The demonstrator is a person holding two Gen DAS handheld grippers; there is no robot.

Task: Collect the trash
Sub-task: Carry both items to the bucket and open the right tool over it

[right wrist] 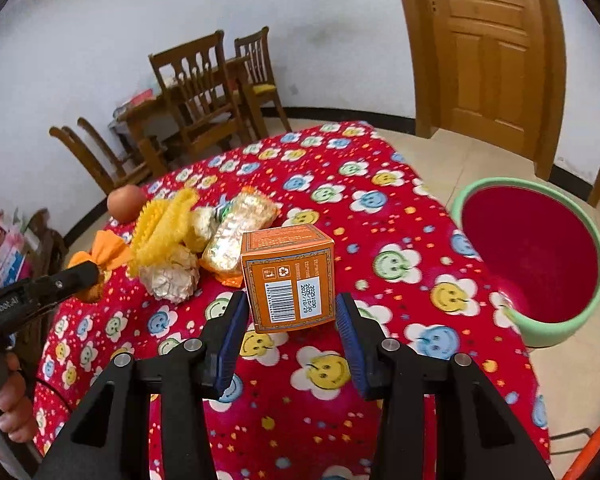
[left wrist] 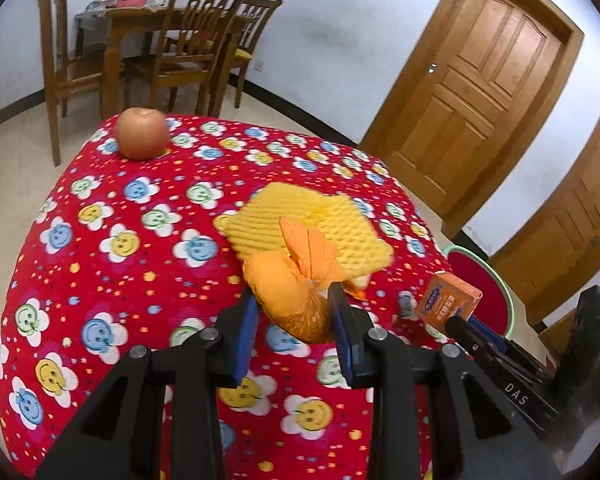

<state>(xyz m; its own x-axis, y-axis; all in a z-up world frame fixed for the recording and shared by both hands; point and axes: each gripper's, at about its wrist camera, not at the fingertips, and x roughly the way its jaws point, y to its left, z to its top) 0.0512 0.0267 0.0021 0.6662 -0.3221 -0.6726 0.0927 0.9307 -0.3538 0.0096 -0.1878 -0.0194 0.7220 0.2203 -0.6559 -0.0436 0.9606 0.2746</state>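
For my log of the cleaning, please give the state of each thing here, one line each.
Left gripper: shut on orange peel.
Right gripper: shut on small orange cardboard box.
Red bucket with green rim: upright, open.
Round apple: whole, resting on the tablecloth.

Tablecloth (right wrist: 380,240) red with smiley-flower print; box (right wrist: 288,276) orange, white barcode label; foam net (left wrist: 308,224) yellow; bin (right wrist: 580,320) mint-green, red inside.
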